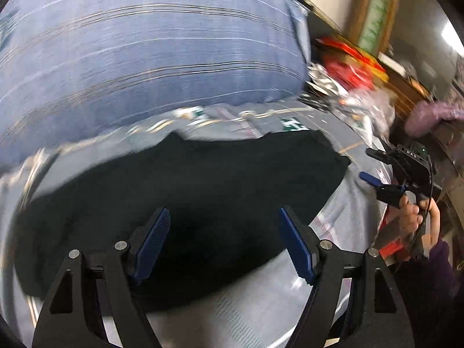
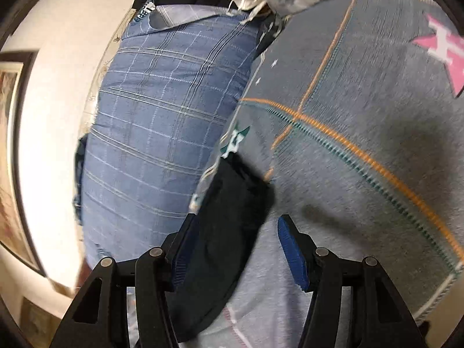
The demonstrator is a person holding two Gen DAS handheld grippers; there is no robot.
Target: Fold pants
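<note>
Left wrist view: the dark pants (image 1: pixel 179 203) are seen lying in a compact, apparently folded block on a grey patterned bedspread (image 1: pixel 290 307), below a blue plaid pillow (image 1: pixel 145 49). The left tongs (image 1: pixel 223 243) are held apart over the cloth, nothing gripped. The right tongs (image 1: pixel 374 171) are seen at the far right in a hand (image 1: pixel 411 217), also apart and empty.

Right wrist view: the pants (image 2: pixel 229 232) are shown between pillow (image 2: pixel 162 121) and bedspread (image 2: pixel 362 159), running under the spread right tongs (image 2: pixel 232 249); whether the left finger touches the cloth cannot be told. The fabric is judged soft, light and limp, likely to sag and unfold if lifted by one layer; all layers are best pinched together at a corner or folded edge.
</note>
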